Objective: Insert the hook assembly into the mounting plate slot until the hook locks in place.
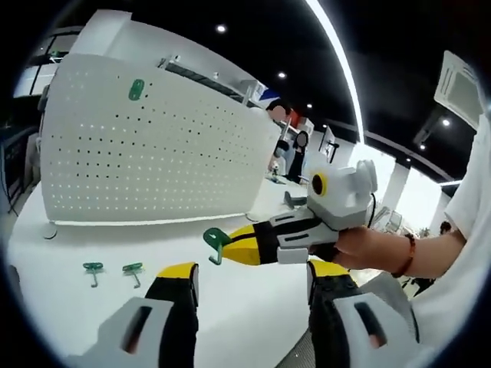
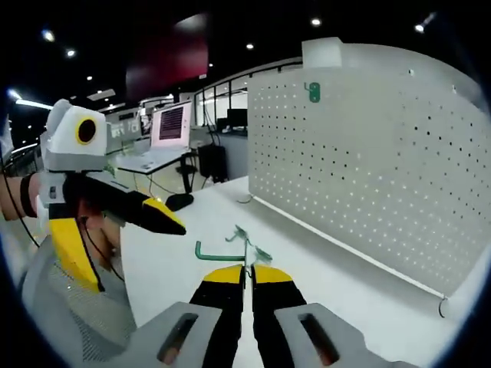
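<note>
1 green hook [image 2: 230, 249] sits clamped at the right gripper's [image 2: 247, 270] jaws' tips.

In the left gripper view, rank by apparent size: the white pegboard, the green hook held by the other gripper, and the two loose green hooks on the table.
1. White pegboard, by far the largest.
2. Held green hook, pinched in the right gripper.
3. Left loose hook and right loose hook: they look alike, so they tie. The held hook may look bigger only through nearness.

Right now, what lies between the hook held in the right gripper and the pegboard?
Bare white table only. In the right gripper view, the green hook in the right gripper is apart from the pegboard.
</note>
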Action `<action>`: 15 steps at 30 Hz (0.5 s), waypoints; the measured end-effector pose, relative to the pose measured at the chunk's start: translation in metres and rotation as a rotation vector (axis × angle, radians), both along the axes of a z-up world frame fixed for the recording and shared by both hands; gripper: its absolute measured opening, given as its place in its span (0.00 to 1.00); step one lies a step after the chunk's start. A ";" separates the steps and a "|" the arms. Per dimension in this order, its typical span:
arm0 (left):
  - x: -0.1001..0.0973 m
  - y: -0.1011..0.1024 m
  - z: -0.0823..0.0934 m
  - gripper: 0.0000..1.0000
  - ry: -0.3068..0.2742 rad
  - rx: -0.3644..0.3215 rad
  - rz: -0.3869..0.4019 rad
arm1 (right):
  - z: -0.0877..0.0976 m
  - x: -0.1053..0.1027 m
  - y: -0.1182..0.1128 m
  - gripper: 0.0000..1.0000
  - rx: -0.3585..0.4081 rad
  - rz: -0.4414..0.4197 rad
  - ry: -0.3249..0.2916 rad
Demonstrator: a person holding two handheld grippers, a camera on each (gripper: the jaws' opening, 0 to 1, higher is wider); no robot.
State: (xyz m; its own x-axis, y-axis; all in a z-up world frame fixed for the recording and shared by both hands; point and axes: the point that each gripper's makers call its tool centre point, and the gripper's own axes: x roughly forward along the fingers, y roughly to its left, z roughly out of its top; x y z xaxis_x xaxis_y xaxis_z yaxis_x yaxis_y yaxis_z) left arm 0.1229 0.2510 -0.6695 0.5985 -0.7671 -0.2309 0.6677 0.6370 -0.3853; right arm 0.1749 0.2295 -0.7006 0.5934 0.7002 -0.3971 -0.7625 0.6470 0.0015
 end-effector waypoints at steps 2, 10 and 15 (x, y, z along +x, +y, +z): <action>0.001 0.001 0.001 0.55 -0.003 -0.009 0.012 | 0.005 0.000 -0.002 0.01 0.006 -0.007 -0.017; 0.007 0.002 0.014 0.44 -0.012 -0.096 0.044 | 0.022 0.001 -0.002 0.01 0.046 -0.004 -0.052; 0.010 0.005 0.024 0.39 -0.047 -0.170 0.082 | 0.032 -0.004 0.004 0.01 0.072 0.015 -0.077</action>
State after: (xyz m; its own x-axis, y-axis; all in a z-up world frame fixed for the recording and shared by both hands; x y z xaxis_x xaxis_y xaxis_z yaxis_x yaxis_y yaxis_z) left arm 0.1328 0.2562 -0.6459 0.6678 -0.7408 -0.0725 0.6361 0.6185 -0.4614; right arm 0.1705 0.2332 -0.6688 0.6095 0.7343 -0.2989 -0.7718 0.6358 -0.0117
